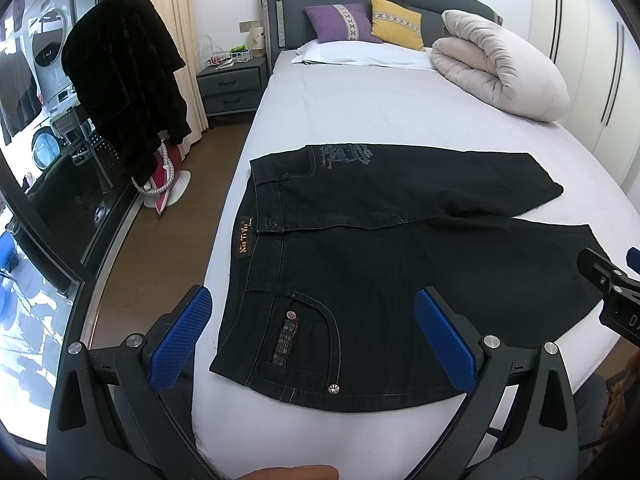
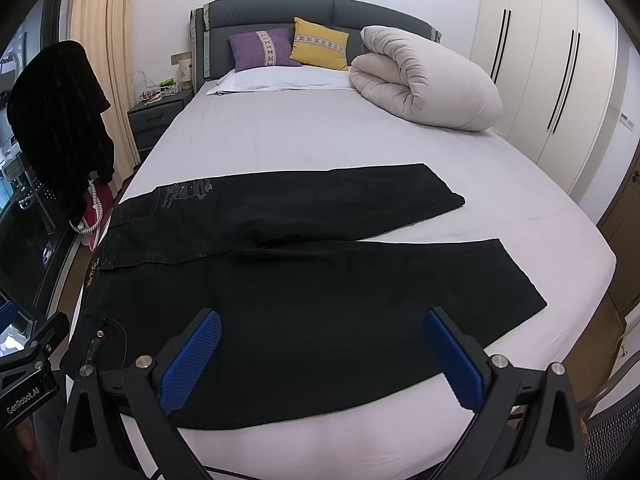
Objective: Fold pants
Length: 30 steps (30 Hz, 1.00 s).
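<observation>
Pants (image 1: 384,240) flat on bed (image 1: 360,112) (legs spread); both grippers agape above.

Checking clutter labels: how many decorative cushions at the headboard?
2. The purple cushion leans on the headboard to the left; the yellow cushion stands right of it, beside the rolled duvet. A flat white pillow lies before them; more could hide behind the duvet.

Both grippers, left gripper (image 1: 313,336) and right gripper (image 2: 322,354), have black frames, silver screws, and blue textured pads (image 2: 188,364) on their jaws.
</observation>
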Each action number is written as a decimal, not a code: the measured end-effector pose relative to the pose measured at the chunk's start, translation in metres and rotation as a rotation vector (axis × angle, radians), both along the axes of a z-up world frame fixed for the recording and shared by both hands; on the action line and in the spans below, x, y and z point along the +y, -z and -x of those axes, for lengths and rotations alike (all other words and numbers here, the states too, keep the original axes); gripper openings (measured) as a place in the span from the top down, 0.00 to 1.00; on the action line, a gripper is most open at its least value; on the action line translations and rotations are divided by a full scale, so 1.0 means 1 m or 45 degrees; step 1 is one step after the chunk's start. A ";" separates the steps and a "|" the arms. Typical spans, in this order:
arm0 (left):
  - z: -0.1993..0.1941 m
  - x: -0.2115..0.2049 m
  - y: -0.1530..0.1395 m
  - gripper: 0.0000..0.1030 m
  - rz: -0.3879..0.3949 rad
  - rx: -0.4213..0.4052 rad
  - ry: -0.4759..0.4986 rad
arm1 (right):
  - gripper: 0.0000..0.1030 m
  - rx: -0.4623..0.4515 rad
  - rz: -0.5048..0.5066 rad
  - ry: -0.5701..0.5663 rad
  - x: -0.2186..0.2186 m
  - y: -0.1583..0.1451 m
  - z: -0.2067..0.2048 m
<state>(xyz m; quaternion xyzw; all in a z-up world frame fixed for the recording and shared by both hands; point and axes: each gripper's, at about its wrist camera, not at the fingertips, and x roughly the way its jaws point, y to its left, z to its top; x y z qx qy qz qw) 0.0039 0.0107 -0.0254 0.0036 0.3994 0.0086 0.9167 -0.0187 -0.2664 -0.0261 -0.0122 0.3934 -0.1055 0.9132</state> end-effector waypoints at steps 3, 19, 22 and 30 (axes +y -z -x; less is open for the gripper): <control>0.000 0.000 0.000 0.00 0.000 0.000 0.001 | 0.00 0.001 -0.002 -0.001 0.000 0.000 0.000; 0.000 0.000 0.002 0.00 -0.001 0.004 0.000 | 0.00 0.004 -0.002 -0.002 0.003 0.003 0.000; 0.000 0.000 0.003 0.00 0.001 0.005 0.000 | 0.00 0.005 -0.003 -0.002 0.003 0.003 0.000; -0.001 0.000 0.006 0.00 0.002 0.015 -0.005 | 0.00 0.014 0.000 -0.009 0.015 0.014 0.004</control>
